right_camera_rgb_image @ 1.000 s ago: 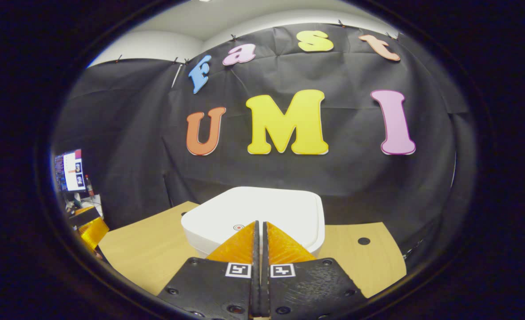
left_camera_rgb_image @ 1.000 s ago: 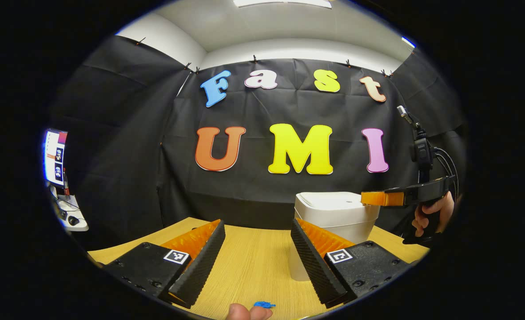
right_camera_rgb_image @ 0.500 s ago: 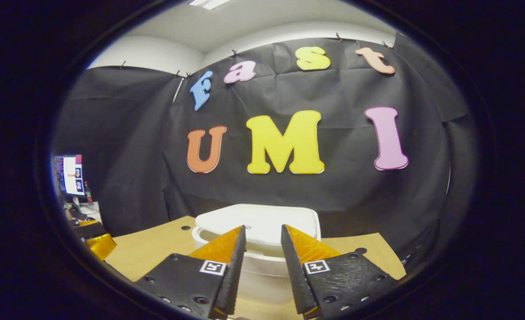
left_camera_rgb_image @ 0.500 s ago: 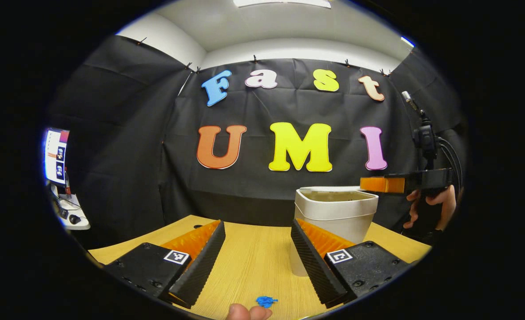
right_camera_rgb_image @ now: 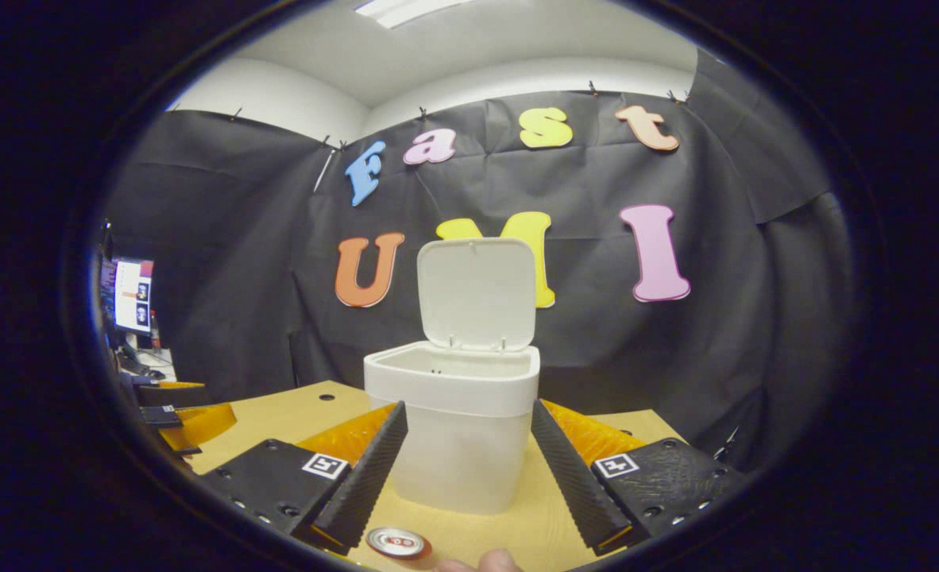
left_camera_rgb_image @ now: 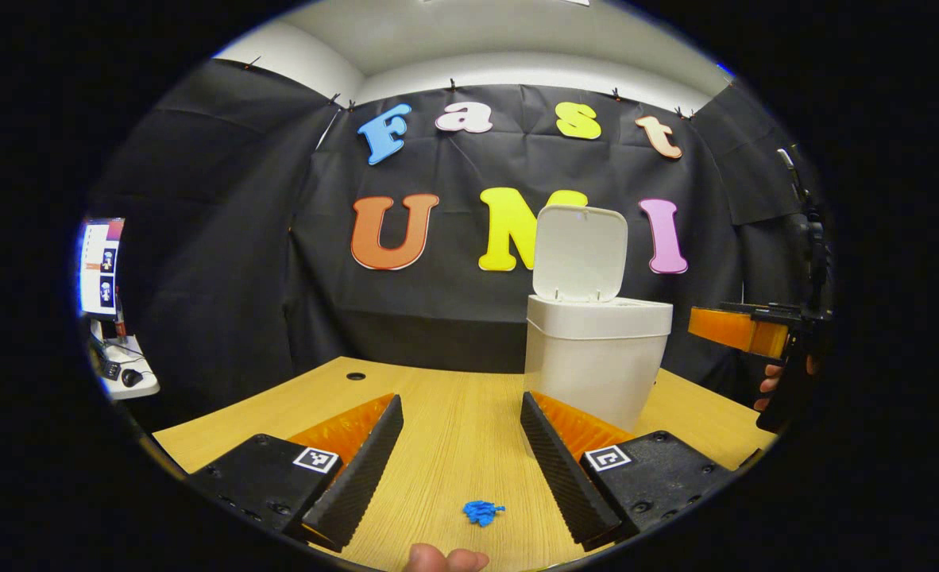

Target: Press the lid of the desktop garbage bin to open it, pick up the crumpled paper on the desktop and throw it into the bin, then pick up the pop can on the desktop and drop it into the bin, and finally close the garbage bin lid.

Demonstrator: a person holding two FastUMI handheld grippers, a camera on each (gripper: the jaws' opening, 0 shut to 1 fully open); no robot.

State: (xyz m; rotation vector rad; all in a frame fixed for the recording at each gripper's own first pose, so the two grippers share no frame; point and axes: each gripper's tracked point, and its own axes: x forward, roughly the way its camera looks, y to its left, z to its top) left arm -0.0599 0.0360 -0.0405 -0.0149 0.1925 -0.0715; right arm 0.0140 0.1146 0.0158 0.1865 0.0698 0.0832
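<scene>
A: What sits closest in the left gripper view?

B: The left gripper (left_camera_rgb_image: 460,421), jaws spread wide with nothing between them but bare table (left_camera_rgb_image: 454,429). Each finger has ribbed pads, and a small square black-and-white marker sits on each black housing; it holds no readable words. At 6 o'clock, a fingertip pokes in at the very edge, and just beyond it lies the paper (left_camera_rgb_image: 482,512), a small blue crumpled wad on the wood-grain top.

A: And the can?

B: In the right gripper view, the can (right_camera_rgb_image: 397,543) is at 6 o'clock, near the edge. I see its round silver top with a red rim, so its long axis seems to run up toward the camera. Any print on it is too small to read.

A: The right gripper?

B: The right gripper (right_camera_rgb_image: 468,453) is spread open too, fingers apart on either side of the bin's lower body as seen from behind; I cannot tell whether they touch it.

A: The bin itself?

B: The bin (right_camera_rgb_image: 454,445) is smooth white plastic, a rounded-square tub standing upright beyond the fingers. Its lid (right_camera_rgb_image: 476,294) is flipped up, nearly vertical, hinged at the far rim. In the left gripper view the bin (left_camera_rgb_image: 595,357) stands at 3 o'clock of centre, with the right gripper (left_camera_rgb_image: 728,327) farther to 3 o'clock, held by a hand (left_camera_rgb_image: 771,381)
</scene>
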